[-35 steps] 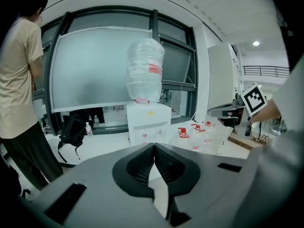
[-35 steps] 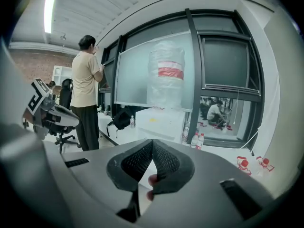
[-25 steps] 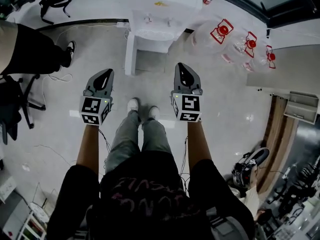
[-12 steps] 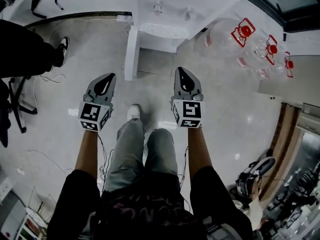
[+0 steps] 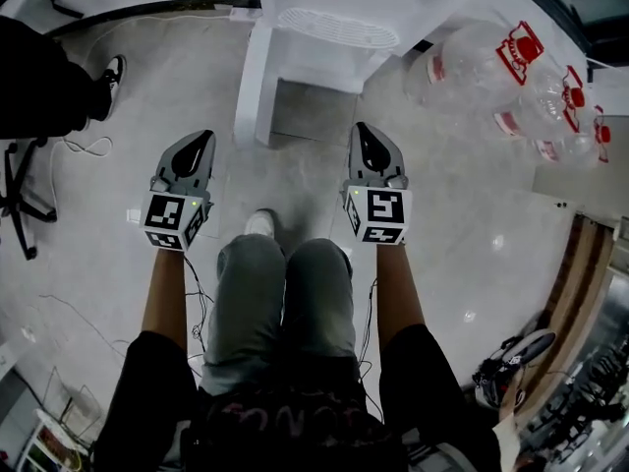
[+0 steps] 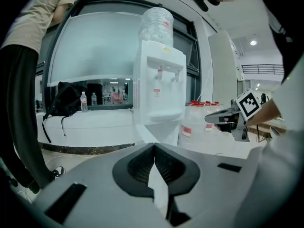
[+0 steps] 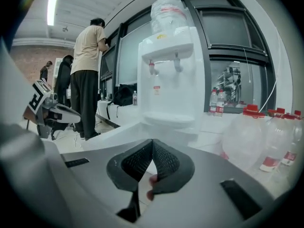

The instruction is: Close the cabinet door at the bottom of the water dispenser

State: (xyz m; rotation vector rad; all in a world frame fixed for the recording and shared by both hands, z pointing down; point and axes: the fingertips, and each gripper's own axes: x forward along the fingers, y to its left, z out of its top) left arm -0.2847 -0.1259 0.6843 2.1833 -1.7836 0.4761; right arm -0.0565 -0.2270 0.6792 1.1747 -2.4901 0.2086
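The white water dispenser (image 5: 334, 28) stands at the top of the head view. Its bottom cabinet door (image 5: 252, 82) swings out toward me on the left side, leaving the grey cabinet opening (image 5: 314, 111) exposed. My left gripper (image 5: 194, 146) is shut and empty, a little short of the door's free edge and to its left. My right gripper (image 5: 366, 138) is also shut and empty, in front of the cabinet's right side. In the left gripper view the dispenser (image 6: 159, 89) rises beyond the closed jaws. The right gripper view shows the dispenser (image 7: 173, 80) ahead.
Several empty water jugs (image 5: 511, 67) with red labels lie right of the dispenser. A bystander's dark trouser leg and shoe (image 5: 108, 72) are at the left, with chair legs (image 5: 20, 185) and floor cables. My own knees and shoe (image 5: 260, 224) sit between the grippers.
Both grippers have dropped lower together and stayed shut. The dispenser and its open door now sit larger and closer in the head view, and my knees have bent.
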